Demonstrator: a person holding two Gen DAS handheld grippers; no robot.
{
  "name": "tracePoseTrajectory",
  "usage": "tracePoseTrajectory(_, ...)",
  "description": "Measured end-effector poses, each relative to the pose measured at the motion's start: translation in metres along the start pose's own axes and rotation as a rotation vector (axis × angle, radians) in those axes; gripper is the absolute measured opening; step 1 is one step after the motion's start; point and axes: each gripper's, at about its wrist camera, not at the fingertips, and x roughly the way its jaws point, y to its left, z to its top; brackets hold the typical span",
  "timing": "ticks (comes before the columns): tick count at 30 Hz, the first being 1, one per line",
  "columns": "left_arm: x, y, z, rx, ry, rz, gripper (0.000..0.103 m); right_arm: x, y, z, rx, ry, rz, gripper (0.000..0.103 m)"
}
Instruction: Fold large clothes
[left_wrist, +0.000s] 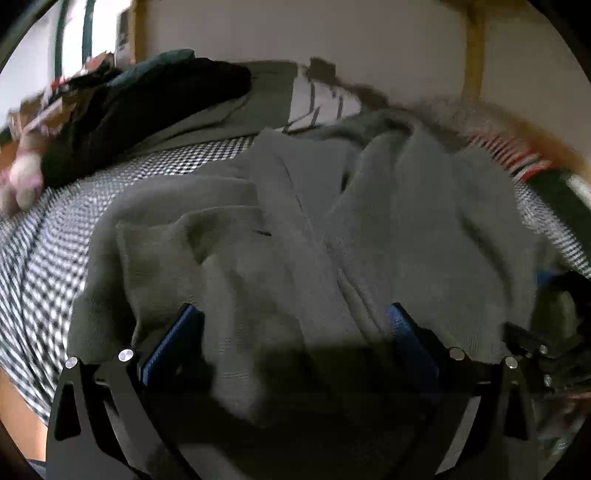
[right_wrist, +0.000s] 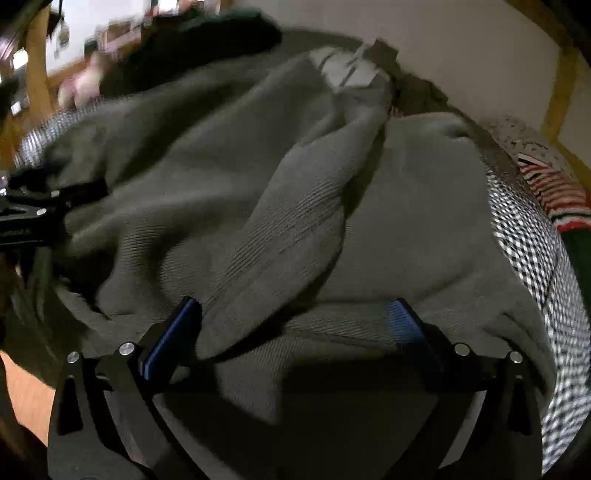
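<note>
Grey knit garment (left_wrist: 295, 229) – large, rumpled, lies on checked bedcover (left_wrist: 48, 266); landmark for all below.

L gripper (left_wrist: 291, 332) – at near edge of garment, jaws spread wide, blue pads (left_wrist: 173, 339) either side of a fabric bulge; cloth sits between them but not pinched. Nothing held.

R gripper (right_wrist: 295, 328) – also at near edge of garment (right_wrist: 332, 221), jaws wide apart, pads (right_wrist: 402, 325) on top of the knit, a ribbed fold running up between them. Nothing clamped.

L view only: dark clothes pile (left_wrist: 147, 107) beyond garment, far left; pink soft item (left_wrist: 22, 177) left of it, blurred; R gripper's black frame (left_wrist: 543, 350) at garment's right edge.

R view only: ribbed texture of the knit, clear; L gripper's frame (right_wrist: 33, 214) at garment's left edge; wood floor (right_wrist: 26, 384) below-left of garment.

Both views: striped white cloth (left_wrist: 321, 103) behind garment; red-striped item (right_wrist: 557, 195) to its right; pale wall w/ wood posts (left_wrist: 474, 44) beyond.
</note>
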Motion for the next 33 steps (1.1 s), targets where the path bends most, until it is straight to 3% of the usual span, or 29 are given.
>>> tracePoseTrajectory(2,-0.026,0.008,-0.019,0.004,-0.076,-0.035,0.099,-0.019,-0.012,-0.013,0.071,-0.076,0.043,0.100)
tracePoseTrajectory(6,-0.051,0.016,-0.065,0.131,-0.121,0.125,0.099,-0.026,-0.009,-0.045,0.078,-0.069,0.034,0.100)
tracePoseTrajectory(13,-0.058,0.048,-0.143,0.038,0.005,0.110,0.099,-0.051,0.023,-0.109,0.069,-0.032,0.053,0.100)
tracePoseTrajectory(15,-0.053,0.053,-0.171,0.039,0.125,0.139,0.099,-0.062,0.031,-0.125,0.040,-0.017,0.046,0.100)
tracePoseTrajectory(16,-0.052,0.053,-0.185,0.052,0.172,0.127,0.099,-0.068,0.035,-0.131,0.028,-0.008,0.047,0.100)
tracePoseTrajectory(19,-0.054,0.053,-0.213,0.085,0.181,0.087,0.099,-0.084,0.039,-0.146,-0.037,0.022,0.051,0.100)
tracePoseTrajectory(25,-0.036,0.073,-0.239,0.021,0.099,-0.025,0.099,-0.088,0.021,-0.160,-0.045,0.070,0.063,0.100)
tracePoseTrajectory(30,0.007,0.082,-0.272,-0.055,0.177,-0.148,0.099,-0.080,0.002,-0.192,0.073,0.117,0.052,0.100)
tracePoseTrajectory(33,0.019,0.082,-0.280,-0.136,0.173,-0.258,0.098,-0.074,-0.004,-0.206,0.051,0.163,-0.019,0.100)
